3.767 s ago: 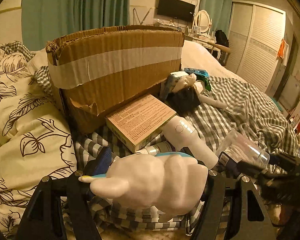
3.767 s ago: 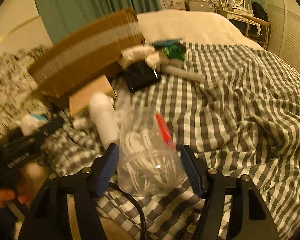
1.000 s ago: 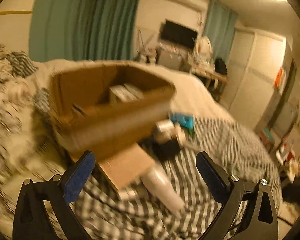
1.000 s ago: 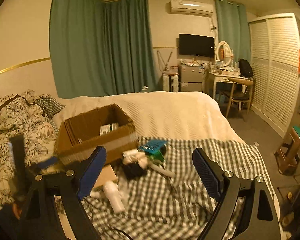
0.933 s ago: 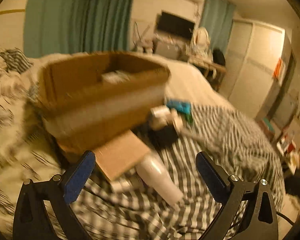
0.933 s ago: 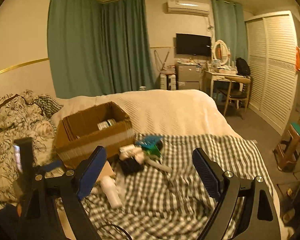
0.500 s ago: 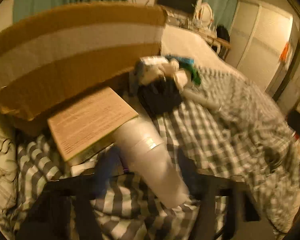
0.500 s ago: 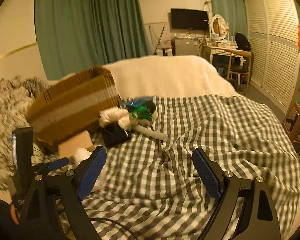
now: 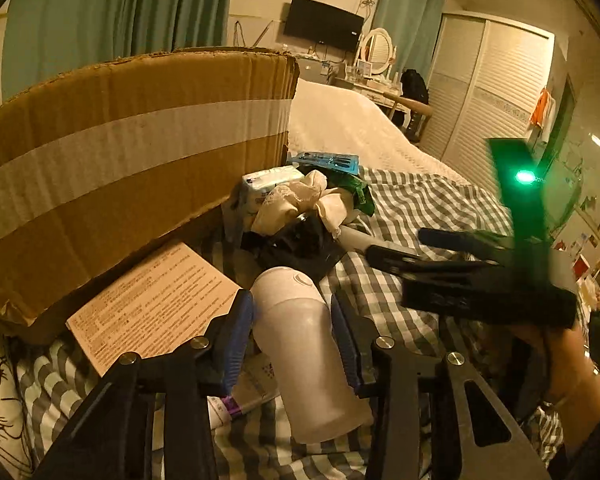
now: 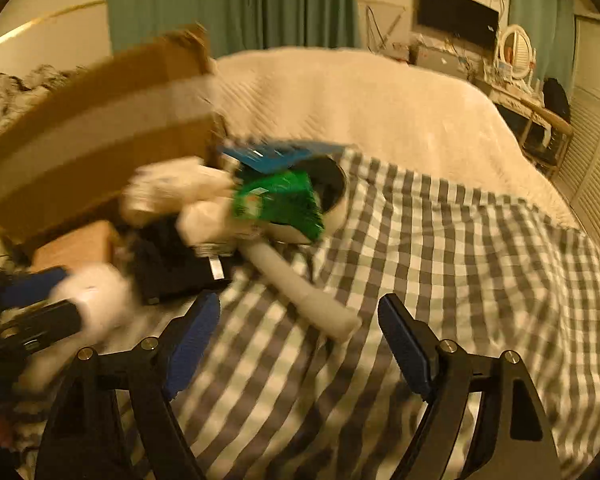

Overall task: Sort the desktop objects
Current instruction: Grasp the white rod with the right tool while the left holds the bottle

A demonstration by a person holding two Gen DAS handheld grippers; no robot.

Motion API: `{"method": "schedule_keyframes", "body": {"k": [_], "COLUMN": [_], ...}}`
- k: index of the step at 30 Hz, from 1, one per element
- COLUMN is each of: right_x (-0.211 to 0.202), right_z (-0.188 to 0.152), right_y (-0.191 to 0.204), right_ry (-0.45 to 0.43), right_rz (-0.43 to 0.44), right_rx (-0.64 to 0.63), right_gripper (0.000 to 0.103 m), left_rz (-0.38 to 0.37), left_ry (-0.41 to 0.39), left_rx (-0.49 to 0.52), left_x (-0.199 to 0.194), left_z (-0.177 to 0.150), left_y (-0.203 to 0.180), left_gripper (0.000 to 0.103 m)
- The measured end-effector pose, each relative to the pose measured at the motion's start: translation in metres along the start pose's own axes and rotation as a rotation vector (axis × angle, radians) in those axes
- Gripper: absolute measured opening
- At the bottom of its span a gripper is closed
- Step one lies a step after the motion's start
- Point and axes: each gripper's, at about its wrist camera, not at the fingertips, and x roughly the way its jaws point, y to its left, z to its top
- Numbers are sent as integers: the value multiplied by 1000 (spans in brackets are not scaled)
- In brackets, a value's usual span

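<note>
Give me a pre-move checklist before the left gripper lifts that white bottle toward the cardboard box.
1. White bottle sits between the left gripper fingers: ok.
2. Grip is firm: cannot tell; the jaws are closing and the pads look at the bottle's sides, but pressure is not visible.
3. Nothing else caught in the jaws: cannot tell; a small tube lies right under the left finger.
4. Tan printed carton stays clear of the bottle: ok, it lies beside it.
5. Cardboard box is within view for the drop: ok; its inside is hidden.
6. Right gripper out of the lift path: cannot tell; it is empty, closing above the checked blanket near the long white tube.
</note>
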Motion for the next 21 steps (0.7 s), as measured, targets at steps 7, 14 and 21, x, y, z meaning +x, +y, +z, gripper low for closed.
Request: {"method": "schedule_keyframes", "body": {"k": [7,14,21], "right_x": [36,1,-57], "right_z": [1,-14,-39], "right_y": [1,16,26], "right_ry": [91,80,62], "right_rz": [-35,-93,-169], "right_rx": [1,20,41], "right_gripper": [75,29,15], "left_rz": [-18,-23,-30], "left_ry": [-28,-44,-27], "left_rx": [-20,6,31], "left_x": [-3,-2,-4], "left_z": [2,-1,-5], "left_y": [4,0,-1], "left_gripper": [35,31,0]}}
